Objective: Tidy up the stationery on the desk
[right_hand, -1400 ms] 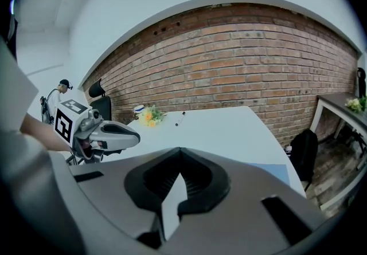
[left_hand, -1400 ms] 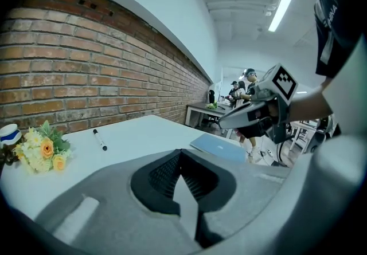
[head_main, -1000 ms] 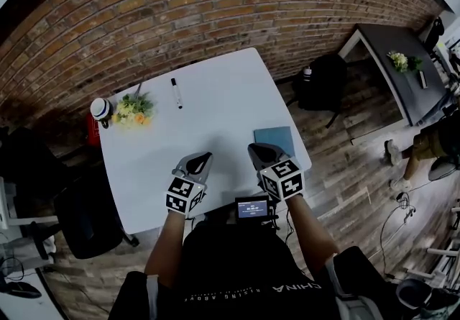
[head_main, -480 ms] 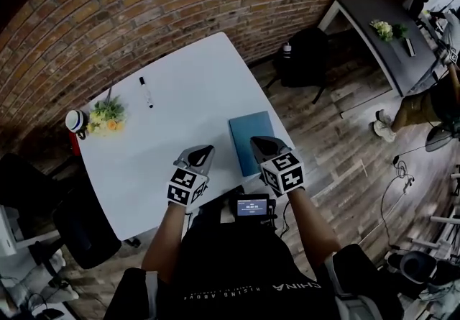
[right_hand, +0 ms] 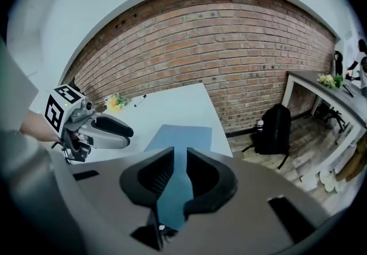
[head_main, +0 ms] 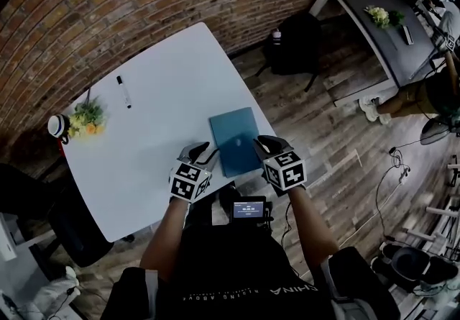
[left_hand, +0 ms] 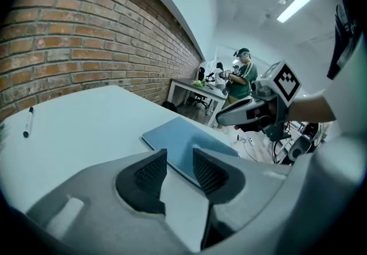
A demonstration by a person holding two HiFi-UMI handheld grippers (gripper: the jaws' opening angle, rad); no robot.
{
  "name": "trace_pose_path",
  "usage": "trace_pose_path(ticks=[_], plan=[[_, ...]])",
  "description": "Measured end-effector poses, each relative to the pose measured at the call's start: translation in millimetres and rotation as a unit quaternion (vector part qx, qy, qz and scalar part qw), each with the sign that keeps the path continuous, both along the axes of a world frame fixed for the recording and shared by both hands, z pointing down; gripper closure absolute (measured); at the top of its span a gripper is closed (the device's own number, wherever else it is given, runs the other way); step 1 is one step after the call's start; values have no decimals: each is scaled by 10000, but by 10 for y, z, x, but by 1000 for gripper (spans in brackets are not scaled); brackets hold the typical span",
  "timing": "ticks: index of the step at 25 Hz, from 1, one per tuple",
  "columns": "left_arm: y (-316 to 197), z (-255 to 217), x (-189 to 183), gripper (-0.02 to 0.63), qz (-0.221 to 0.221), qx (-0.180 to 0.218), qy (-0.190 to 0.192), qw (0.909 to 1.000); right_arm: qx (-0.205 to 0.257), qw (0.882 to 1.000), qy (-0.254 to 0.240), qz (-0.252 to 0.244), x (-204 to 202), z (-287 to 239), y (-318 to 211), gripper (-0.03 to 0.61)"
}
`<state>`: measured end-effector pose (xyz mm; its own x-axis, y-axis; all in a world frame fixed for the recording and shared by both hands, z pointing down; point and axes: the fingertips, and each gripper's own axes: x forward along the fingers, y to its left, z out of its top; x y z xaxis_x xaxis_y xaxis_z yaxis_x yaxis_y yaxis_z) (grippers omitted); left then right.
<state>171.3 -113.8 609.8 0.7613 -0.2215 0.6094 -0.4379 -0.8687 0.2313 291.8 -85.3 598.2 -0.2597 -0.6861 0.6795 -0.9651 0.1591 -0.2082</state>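
- Both tools have come forward and down over the white desk (head_main: 144,160). A second ago they hung at its near edge; now the left gripper (head_main: 198,153) sits just beside the left edge of the blue notebook (head_main: 236,142), and the right gripper (head_main: 267,144) is at its right edge.
- Both pairs of jaws, shut a second ago, have just been opening and now stand apart. The notebook shows through each gap, but no pad appears to press on it, so nothing is clamped.
- This looks like the approach to a two-handed pickup of the notebook, which lies flat near the desk's right corner, at the lower middle of the head view. No tidying appears done yet.
- Only the head view shows the marker (head_main: 124,91) and the flowers (head_main: 85,121) far off at the upper left, well apart from the notebook.
- The left gripper view adds a person (left_hand: 243,73) standing in the background, upper right.
- The right gripper view shows a black backpack (right_hand: 275,128) against the brick wall at the right.
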Motion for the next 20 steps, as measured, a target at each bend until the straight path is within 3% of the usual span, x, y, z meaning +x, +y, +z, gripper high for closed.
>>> trace_pose_path(ticks=[6,11,20], plan=[[136,320,135,380,-264,-476,-383,9978,-362,9993,-125,-43,146,301,60,448],[183,482,150,376,-562,-712,-508,9946,-612,9975,-287,-181,136,513,125,416],[161,506,191,376,-633,-827,-527,9932,-827,9952,-511,-145,139,683,150,414]])
